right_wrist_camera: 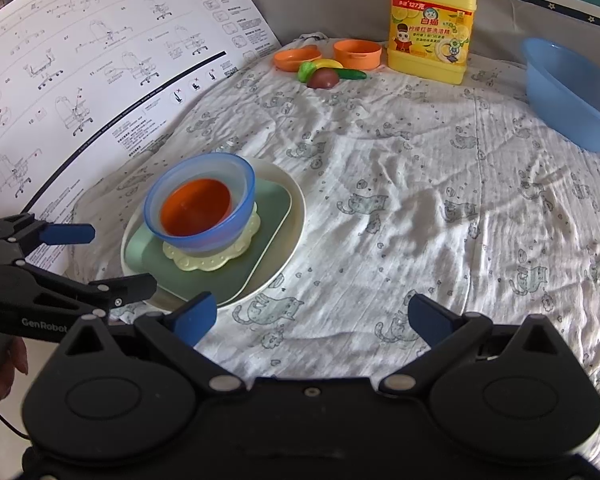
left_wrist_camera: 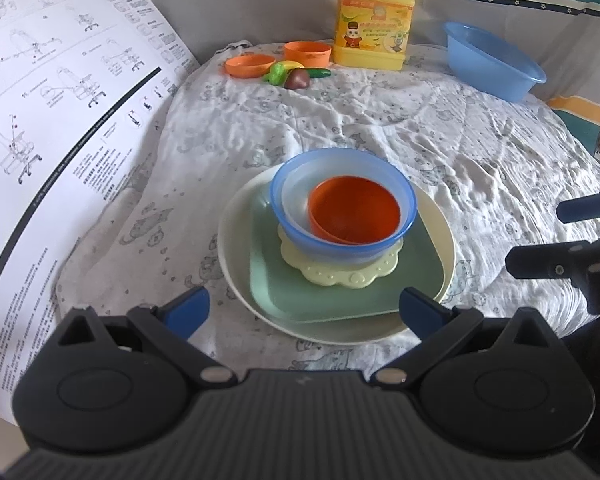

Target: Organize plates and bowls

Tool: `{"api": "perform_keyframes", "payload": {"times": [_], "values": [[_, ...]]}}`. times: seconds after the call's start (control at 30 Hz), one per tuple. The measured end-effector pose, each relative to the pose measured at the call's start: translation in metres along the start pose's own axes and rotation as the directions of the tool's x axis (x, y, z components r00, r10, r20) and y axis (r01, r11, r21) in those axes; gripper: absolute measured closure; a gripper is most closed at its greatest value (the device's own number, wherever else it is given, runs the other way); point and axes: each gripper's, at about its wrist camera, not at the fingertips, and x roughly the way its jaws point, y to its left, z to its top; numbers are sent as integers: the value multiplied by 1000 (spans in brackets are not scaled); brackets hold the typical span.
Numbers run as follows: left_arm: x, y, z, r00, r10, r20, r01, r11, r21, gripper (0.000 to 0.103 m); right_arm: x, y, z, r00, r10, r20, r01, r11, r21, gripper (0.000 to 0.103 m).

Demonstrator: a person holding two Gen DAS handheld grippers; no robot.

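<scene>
A: From the left wrist, what sits ahead?
B: The left tool (left_wrist_camera: 304,308) is released, its blue-padded fingers spread wide and holding nothing. Just beyond them a stack rests on a wrinkled, cat-printed cloth (left_wrist_camera: 440,148): a round cream plate (left_wrist_camera: 230,248) at the bottom, a rounded-square green plate (left_wrist_camera: 300,296) on it, then a pale yellow scalloped mat (left_wrist_camera: 340,274), then a translucent blue bowl (left_wrist_camera: 300,232) with a smooth orange bowl (left_wrist_camera: 354,208) nested inside, tipped toward the right. Both bowls open upward.
A: And farther back?
B: A yellow detergent jug (left_wrist_camera: 374,20) stands upright, with a blue basin (left_wrist_camera: 492,60) to its right.

A: The right wrist?
B: The right tool (right_wrist_camera: 314,316) is likewise released and empty, over bare cloth. The stack lies ahead-left; the green plate's long side runs diagonally. The left tool (right_wrist_camera: 112,256) hovers beside the stack, near a printed instruction sheet (right_wrist_camera: 100,60).
</scene>
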Motion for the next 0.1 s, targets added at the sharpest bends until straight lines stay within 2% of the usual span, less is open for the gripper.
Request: {"api": "perform_keyframes", "payload": {"times": [0.1], "values": [[-1,0,1,1000,5,7,-5,1000,6,0,-1,-1,1,1000,-2,5,2,1000,3,0]]}}
